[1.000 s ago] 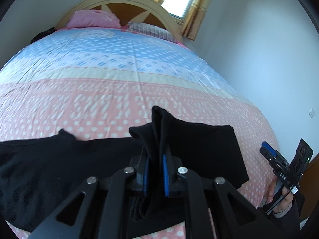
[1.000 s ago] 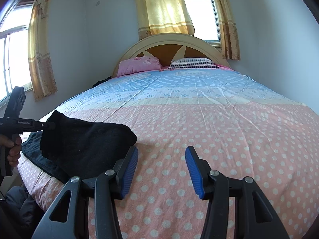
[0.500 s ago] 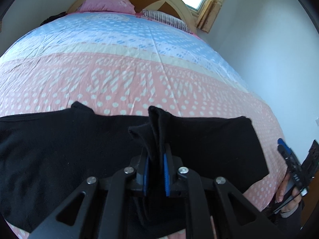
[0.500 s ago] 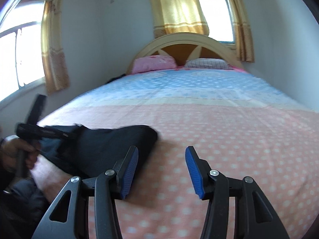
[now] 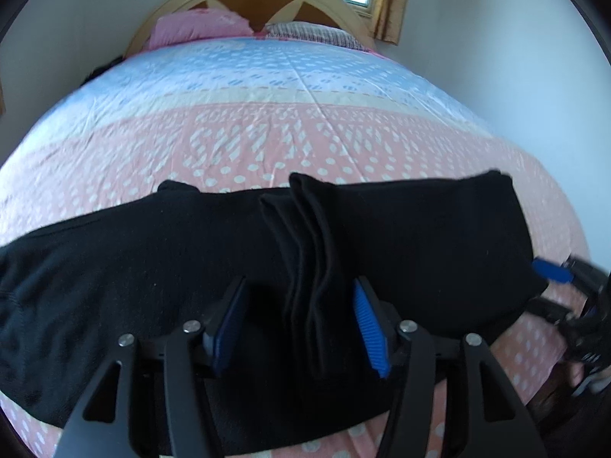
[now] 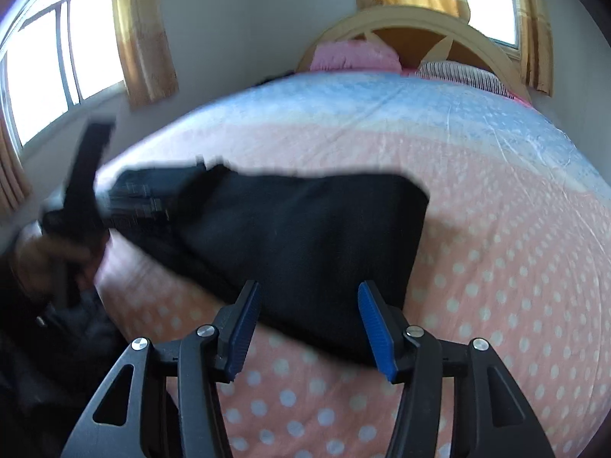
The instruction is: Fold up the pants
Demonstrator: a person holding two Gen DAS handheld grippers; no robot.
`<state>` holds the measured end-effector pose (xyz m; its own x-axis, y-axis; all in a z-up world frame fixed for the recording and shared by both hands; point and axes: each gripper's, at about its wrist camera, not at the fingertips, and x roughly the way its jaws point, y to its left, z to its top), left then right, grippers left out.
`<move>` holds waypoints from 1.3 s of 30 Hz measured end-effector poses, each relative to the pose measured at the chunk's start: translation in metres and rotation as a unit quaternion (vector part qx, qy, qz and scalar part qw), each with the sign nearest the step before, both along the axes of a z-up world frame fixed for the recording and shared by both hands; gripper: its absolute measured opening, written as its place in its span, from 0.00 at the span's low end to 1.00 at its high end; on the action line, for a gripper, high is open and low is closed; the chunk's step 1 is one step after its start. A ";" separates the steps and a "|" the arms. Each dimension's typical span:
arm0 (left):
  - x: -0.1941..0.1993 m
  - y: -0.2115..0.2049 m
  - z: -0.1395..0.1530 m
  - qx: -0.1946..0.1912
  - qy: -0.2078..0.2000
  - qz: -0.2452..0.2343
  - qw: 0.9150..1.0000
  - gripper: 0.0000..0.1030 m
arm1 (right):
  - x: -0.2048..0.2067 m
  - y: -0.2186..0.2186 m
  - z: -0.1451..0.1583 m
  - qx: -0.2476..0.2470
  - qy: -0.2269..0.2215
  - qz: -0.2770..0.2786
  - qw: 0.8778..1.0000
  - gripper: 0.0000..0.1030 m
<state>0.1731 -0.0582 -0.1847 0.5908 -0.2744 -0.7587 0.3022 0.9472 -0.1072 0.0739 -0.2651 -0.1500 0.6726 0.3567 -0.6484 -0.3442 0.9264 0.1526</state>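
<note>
The black pants lie folded across the near end of the bed, and also show in the right wrist view. My left gripper is open just above them, its jaws wide apart on either side of a bunched ridge of cloth that stands between them without being pinched. My right gripper is open and empty, low over the right end of the folded pants. It shows in the left wrist view at the far right. The left gripper shows blurred in the right wrist view at the left.
The bed has a pink dotted cover with a blue band farther back. A pink pillow and a striped pillow lie at the curved headboard. Curtained windows are at left and behind. White walls flank the bed.
My left gripper has opened and let go of the pants' bunched fold, which now rests between its jaws. My right gripper has moved left and down over the pants' end.
</note>
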 end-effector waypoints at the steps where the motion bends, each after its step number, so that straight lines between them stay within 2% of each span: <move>1: 0.000 0.000 0.000 0.003 -0.002 -0.001 1.000 0.57 | 0.005 -0.003 0.007 0.014 -0.010 -0.007 1.000 0.53; 4: -0.001 0.002 0.001 0.004 -0.004 -0.001 1.000 0.58 | 0.027 -0.009 0.020 0.056 -0.022 -0.022 0.998 0.54; 6: -0.003 0.003 0.002 0.003 -0.003 0.001 1.000 0.59 | 0.047 -0.006 0.020 0.072 -0.014 -0.024 0.997 0.55; 7: -0.003 0.004 0.002 0.003 -0.003 0.002 1.000 0.59 | 0.058 -0.004 0.016 0.081 0.001 -0.025 0.996 0.55; 10: -0.004 0.003 0.001 0.012 -0.004 0.001 1.000 0.61 | 0.093 0.002 -0.011 0.062 0.072 -0.060 0.994 0.55; 11: -0.005 0.005 0.000 0.015 -0.005 0.000 1.000 0.63 | 0.098 0.002 -0.018 0.068 0.082 -0.064 0.992 0.55; 15: -0.008 0.014 0.001 0.003 -0.002 0.002 1.000 0.64 | 0.087 0.004 -0.004 0.072 0.055 -0.063 0.994 0.56; 17: -0.009 0.020 0.003 -0.016 0.001 0.008 1.000 0.64 | 0.080 0.006 0.007 0.081 0.040 -0.068 0.994 0.56; 20: -0.011 0.029 0.008 -0.025 0.001 0.021 0.999 0.64 | 0.071 0.034 0.025 0.105 0.018 -0.021 0.994 0.55; 24: -0.016 0.058 0.024 -0.022 -0.022 0.046 0.998 0.64 | 0.056 0.094 0.030 0.077 -0.002 0.066 0.995 0.55; 27: -0.020 0.091 0.037 -0.009 -0.042 0.076 0.996 0.67 | 0.040 0.145 0.022 0.031 -0.011 0.129 0.991 0.54; 30: -0.022 0.125 0.044 0.000 -0.055 0.114 0.992 0.70 | 0.039 0.170 0.005 0.008 0.002 0.155 0.988 0.46; 32: -0.022 0.149 0.044 0.007 -0.057 0.140 0.988 0.70 | 0.044 0.177 -0.004 0.003 0.014 0.147 0.989 0.31; 34: -0.021 0.170 0.042 0.010 -0.055 0.161 0.985 0.70 | 0.051 0.179 -0.013 0.001 0.030 0.134 0.991 0.28; 36: -0.018 0.186 0.038 0.014 -0.052 0.177 0.983 0.70 | 0.054 0.177 -0.019 0.004 0.039 0.128 0.991 0.19; 37: -0.017 0.195 0.036 0.017 -0.051 0.187 0.981 0.70 | 0.053 0.176 -0.019 0.008 0.039 0.129 0.991 0.09; 39: -0.014 0.210 0.033 0.026 -0.051 0.201 0.978 0.70 | 0.049 0.175 -0.016 0.016 0.034 0.131 0.991 0.06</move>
